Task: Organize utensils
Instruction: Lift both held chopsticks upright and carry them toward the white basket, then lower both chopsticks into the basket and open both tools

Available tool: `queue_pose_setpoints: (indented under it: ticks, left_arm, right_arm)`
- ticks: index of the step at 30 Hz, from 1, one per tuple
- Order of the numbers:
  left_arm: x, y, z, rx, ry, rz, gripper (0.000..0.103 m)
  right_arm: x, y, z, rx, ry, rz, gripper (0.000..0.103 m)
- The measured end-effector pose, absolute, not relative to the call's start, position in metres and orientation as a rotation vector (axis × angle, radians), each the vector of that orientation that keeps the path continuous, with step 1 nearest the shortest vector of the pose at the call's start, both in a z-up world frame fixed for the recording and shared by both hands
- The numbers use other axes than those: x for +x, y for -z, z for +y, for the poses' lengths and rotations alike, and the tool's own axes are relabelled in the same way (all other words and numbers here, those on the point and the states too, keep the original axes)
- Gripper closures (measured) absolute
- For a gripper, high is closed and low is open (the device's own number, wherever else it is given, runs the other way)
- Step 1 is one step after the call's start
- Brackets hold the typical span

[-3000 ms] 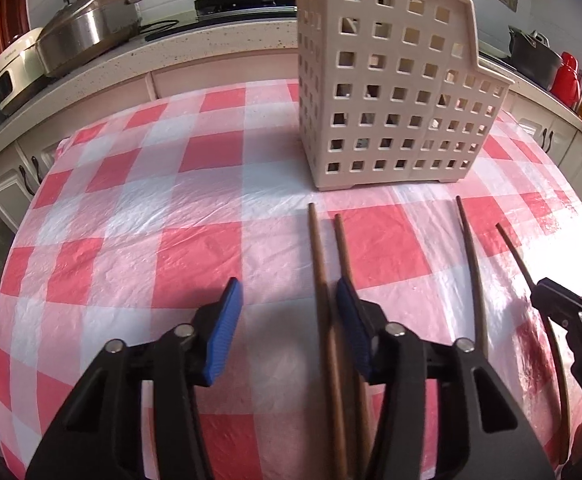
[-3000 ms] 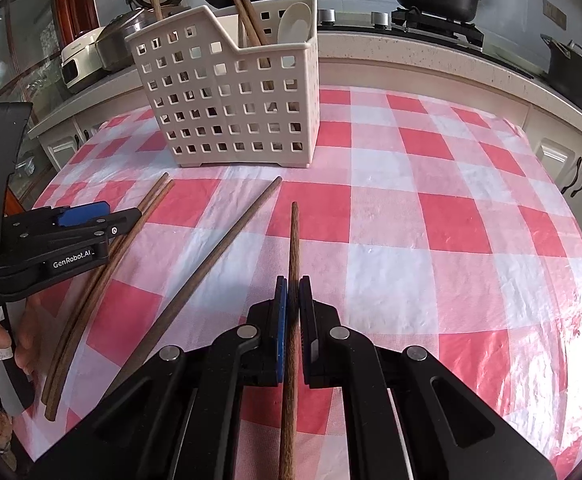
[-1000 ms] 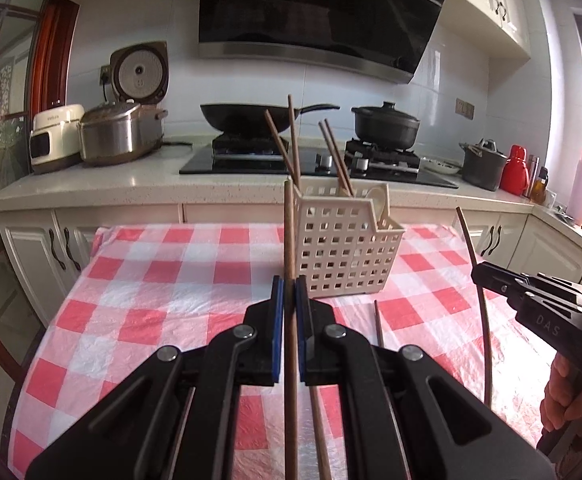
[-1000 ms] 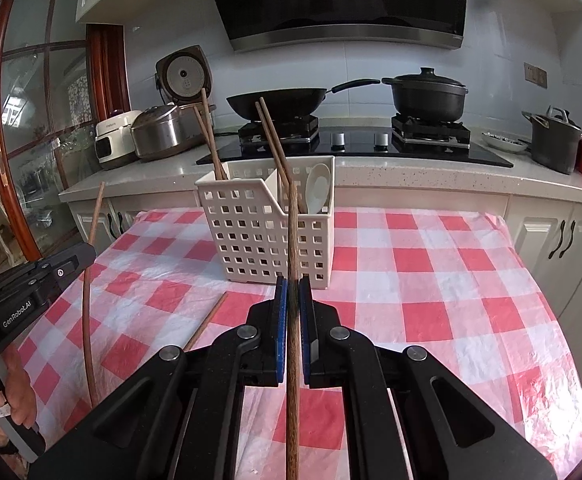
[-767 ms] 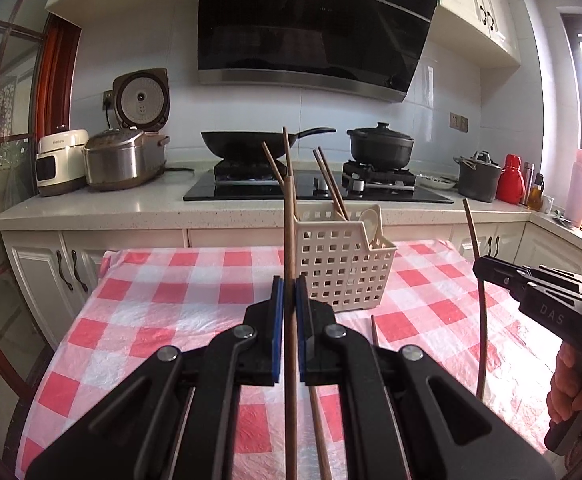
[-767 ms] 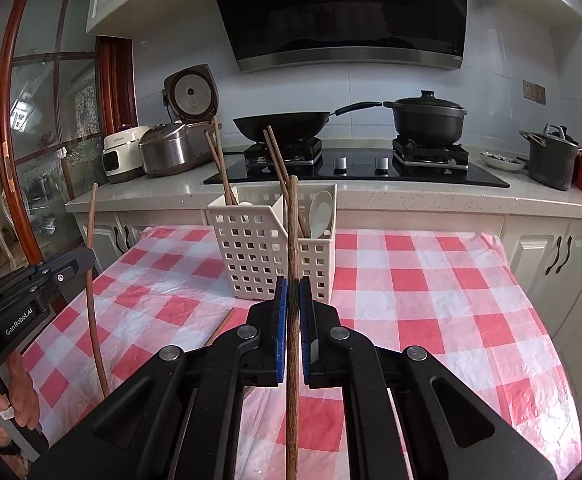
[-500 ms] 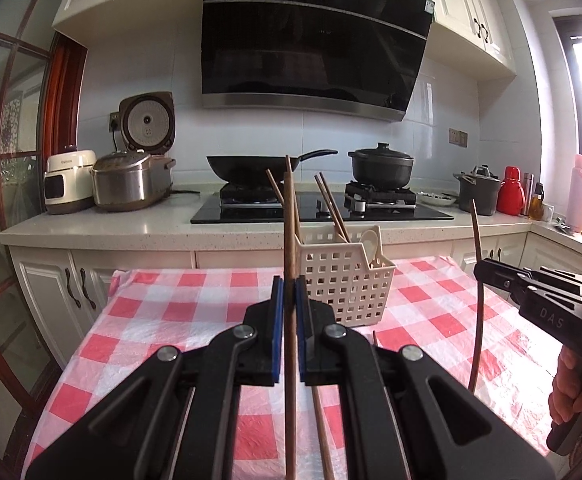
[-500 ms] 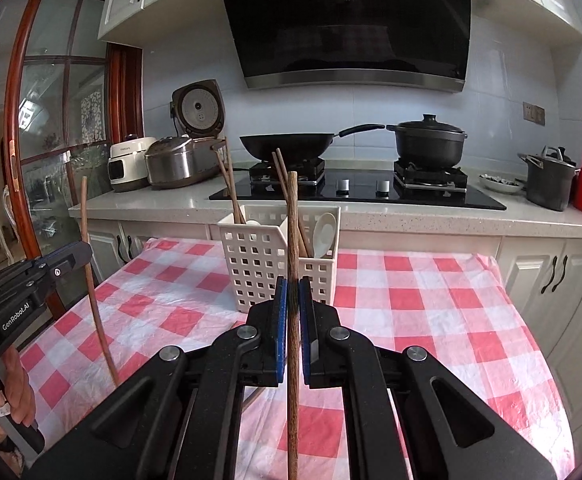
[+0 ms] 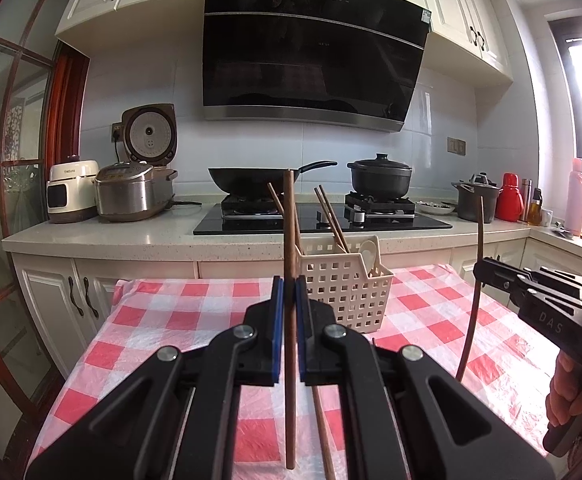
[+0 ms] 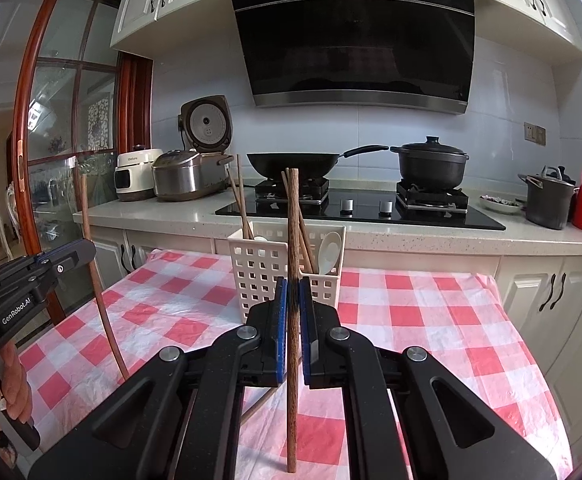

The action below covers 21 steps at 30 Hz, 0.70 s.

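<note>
Each tool is clamping one chopstick upright above the surface: left tool [image 9: 287, 312], left chopstick [image 9: 289, 240]; right tool [image 10: 293, 308], right chopstick [image 10: 293, 240]. The basket [image 10: 267, 268] is standing toward the far edge; lowering tips straight into a compartment, one at a time, is looking wisest.

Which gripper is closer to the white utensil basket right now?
Right, by a little. The right gripper faces the white utensil basket straight on; the left gripper has it off to its right and looking smaller.
</note>
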State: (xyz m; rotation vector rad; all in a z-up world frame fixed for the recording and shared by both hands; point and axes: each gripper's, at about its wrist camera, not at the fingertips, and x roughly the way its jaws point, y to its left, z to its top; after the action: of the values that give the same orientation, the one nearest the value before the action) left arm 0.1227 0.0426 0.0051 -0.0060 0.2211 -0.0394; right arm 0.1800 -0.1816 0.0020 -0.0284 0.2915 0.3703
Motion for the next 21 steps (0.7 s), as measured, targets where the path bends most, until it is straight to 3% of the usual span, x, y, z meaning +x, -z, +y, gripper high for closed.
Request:
queue_pose_setpoints:
  ticks: [14,21]
  left_arm:
    - [0.14,-0.006,0.037,-0.015,0.07,0.24,0.097]
    - [0.185,-0.044,0.023,-0.002,0.102,0.195,0.097]
  right_arm:
    - [0.201,-0.005,-0.18,-0.016,-0.373,0.281,0.097]
    - [0.24,-0.042,-0.171,-0.017,-0.367,0.236,0.097]
